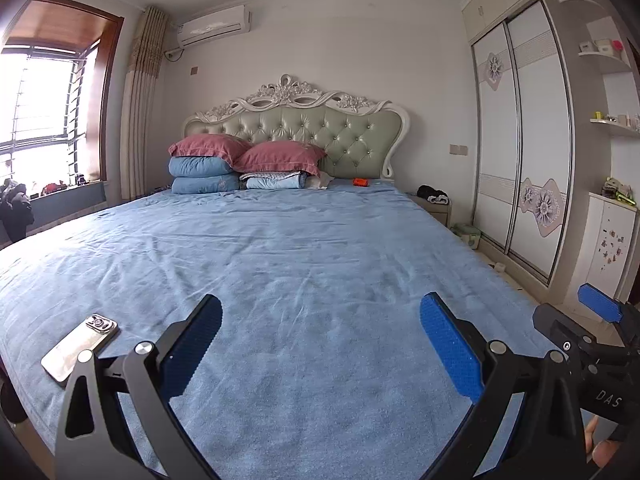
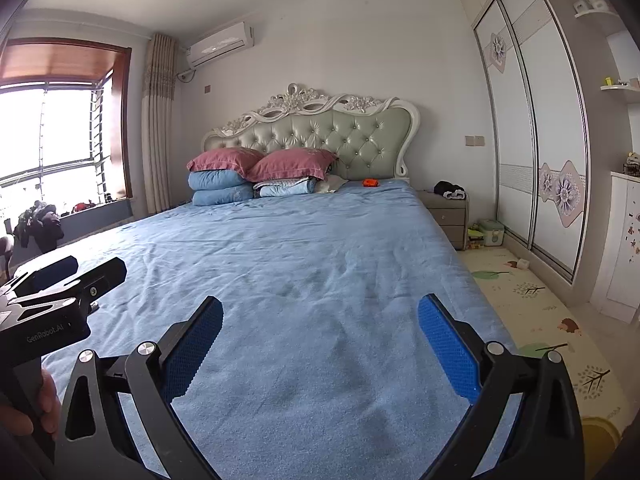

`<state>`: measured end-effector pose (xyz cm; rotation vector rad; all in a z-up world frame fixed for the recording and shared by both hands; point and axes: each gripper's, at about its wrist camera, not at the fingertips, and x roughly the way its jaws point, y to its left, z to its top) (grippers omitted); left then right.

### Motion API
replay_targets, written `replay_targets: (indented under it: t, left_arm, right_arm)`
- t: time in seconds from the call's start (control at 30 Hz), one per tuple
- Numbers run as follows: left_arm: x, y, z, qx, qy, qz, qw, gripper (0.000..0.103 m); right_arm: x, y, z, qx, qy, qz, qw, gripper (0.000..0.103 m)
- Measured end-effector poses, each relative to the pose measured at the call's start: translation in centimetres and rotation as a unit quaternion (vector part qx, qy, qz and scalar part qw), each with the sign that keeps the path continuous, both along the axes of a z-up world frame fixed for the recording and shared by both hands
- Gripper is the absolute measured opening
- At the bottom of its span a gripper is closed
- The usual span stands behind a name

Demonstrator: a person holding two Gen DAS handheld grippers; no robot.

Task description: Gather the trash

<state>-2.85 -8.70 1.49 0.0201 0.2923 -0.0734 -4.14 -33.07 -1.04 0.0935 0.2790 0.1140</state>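
Both grippers hover over the foot of a bed with a blue sheet (image 1: 280, 240). My left gripper (image 1: 320, 320) is open and empty, blue pads wide apart. My right gripper (image 2: 320, 320) is open and empty too; it also shows at the right edge of the left wrist view (image 1: 596, 312). A small orange object (image 1: 360, 181) lies far off on the sheet by the headboard, also in the right wrist view (image 2: 370, 182). Small pieces lie on the floor by the wardrobe (image 2: 520, 264). No trash lies near either gripper.
A phone (image 1: 80, 346) lies on the sheet left of my left gripper. Pillows and folded quilts (image 1: 240, 164) are stacked at the headboard. A nightstand (image 2: 448, 212), a green box (image 2: 492, 232), a play mat (image 2: 540, 320) and a wardrobe (image 2: 532, 120) are on the right.
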Motion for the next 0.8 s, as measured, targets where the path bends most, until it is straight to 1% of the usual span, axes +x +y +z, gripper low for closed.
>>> replay_targets:
  t: [0.2, 0.33, 0.43, 0.57, 0.8]
  left_arm:
    - [0.3, 0.21, -0.04, -0.023, 0.012, -0.018, 0.9995, 0.099]
    - [0.42, 0.1, -0.02, -0.018, 0.007, -0.01, 0.9998, 0.099]
    - [0.41, 0.1, 0.0, -0.024, 0.007, -0.015, 0.9996, 0.099]
    - [0.37, -0.21, 0.03, -0.017, 0.006, -0.017, 0.9997, 0.099]
    - [0.47, -0.31, -0.01, -0.018, 0.007, -0.017, 0.9997, 0.099]
  right_arm:
    - [-0.12, 0.46, 0.22, -0.01, -0.004, 0.003, 1.0, 0.095]
    - [-0.24, 0.52, 0.26, -0.008, -0.005, 0.008, 1.0, 0.095]
    - [-0.21, 0.59, 0.31, -0.009, -0.006, 0.008, 1.0, 0.095]
    - [-0.08, 0.62, 0.36, -0.011, -0.003, 0.01, 1.0, 0.095]
    - [0.22, 0.57, 0.39, -0.017, 0.003, 0.011, 1.0, 0.095]
